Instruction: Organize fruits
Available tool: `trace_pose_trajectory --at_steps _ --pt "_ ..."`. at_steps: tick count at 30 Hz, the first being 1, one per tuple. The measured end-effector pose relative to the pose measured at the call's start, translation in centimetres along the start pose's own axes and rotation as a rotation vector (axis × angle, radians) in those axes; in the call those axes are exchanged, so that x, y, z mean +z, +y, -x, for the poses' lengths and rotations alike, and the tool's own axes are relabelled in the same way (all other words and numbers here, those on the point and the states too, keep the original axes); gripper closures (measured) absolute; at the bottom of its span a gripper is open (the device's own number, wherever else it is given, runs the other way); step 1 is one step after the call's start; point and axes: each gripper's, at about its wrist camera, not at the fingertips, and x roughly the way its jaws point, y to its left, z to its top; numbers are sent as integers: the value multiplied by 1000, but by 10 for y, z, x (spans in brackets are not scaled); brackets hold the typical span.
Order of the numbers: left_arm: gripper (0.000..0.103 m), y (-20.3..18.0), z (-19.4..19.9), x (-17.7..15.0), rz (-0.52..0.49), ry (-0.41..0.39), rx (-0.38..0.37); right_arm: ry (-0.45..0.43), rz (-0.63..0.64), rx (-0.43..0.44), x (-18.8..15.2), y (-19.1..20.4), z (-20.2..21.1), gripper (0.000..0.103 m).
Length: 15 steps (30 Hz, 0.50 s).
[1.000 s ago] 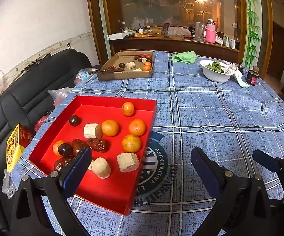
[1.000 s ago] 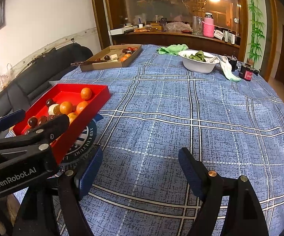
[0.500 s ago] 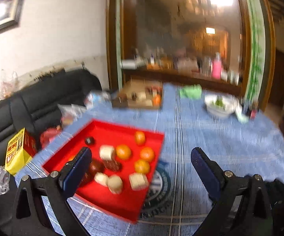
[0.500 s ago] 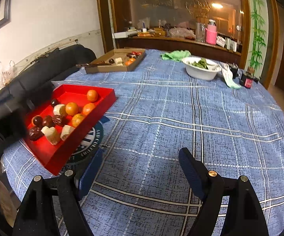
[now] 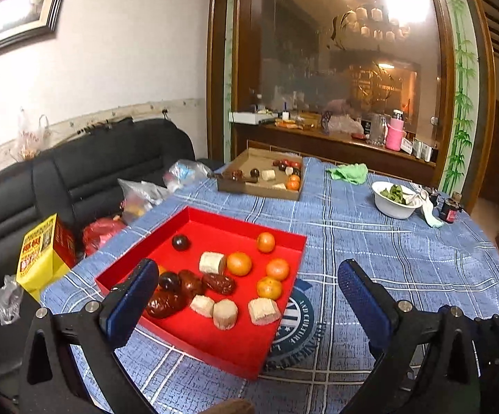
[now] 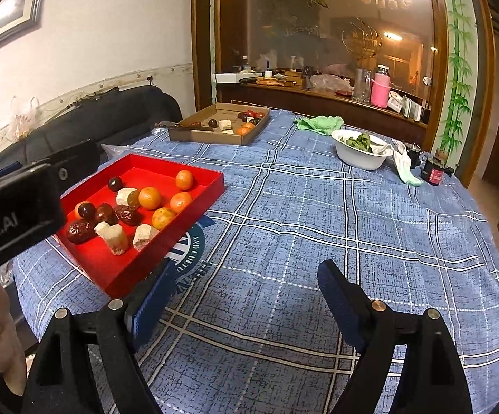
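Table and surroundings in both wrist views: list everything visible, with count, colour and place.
red tray: one, near left of table
mandarins: four clear, orange, in red tray
pale chunks: four, beige, in red tray
dates: several, dark red, in red tray
cardboard tray: one, brown, far left, mixed fruit inside
white bowl: one, greens inside, far right
green cloth: one, far edge
tablecloth: blue plaid
sofa: black, left
yellow box: one, by sofa
left tongs: open, empty
right tongs: jaws opening, empty

Blue plaid tablecloth [image 5: 370, 241] with white lines and a dark teal round emblem [image 5: 294, 331]; red tray [image 5: 194, 338] held 4 orange mandarins [image 5: 239, 264], dark red dates [image 5: 219, 283], beige pieces [image 5: 263, 310]; brown cardboard box [image 5: 256, 191]; white bowl [image 6: 356, 160]; green cloth [image 6: 320, 124].
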Motion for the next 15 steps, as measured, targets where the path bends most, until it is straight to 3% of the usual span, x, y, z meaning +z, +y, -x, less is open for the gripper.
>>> trace_pose_trajectory --at_steps 7,15 --pt "0 -1 -7 -7 -1 64 -73 14 6 -1 -1 4 -3 14" --pt "0 -6 -17 -11 -19 93 -78 35 15 3 -3 8 -10 13"
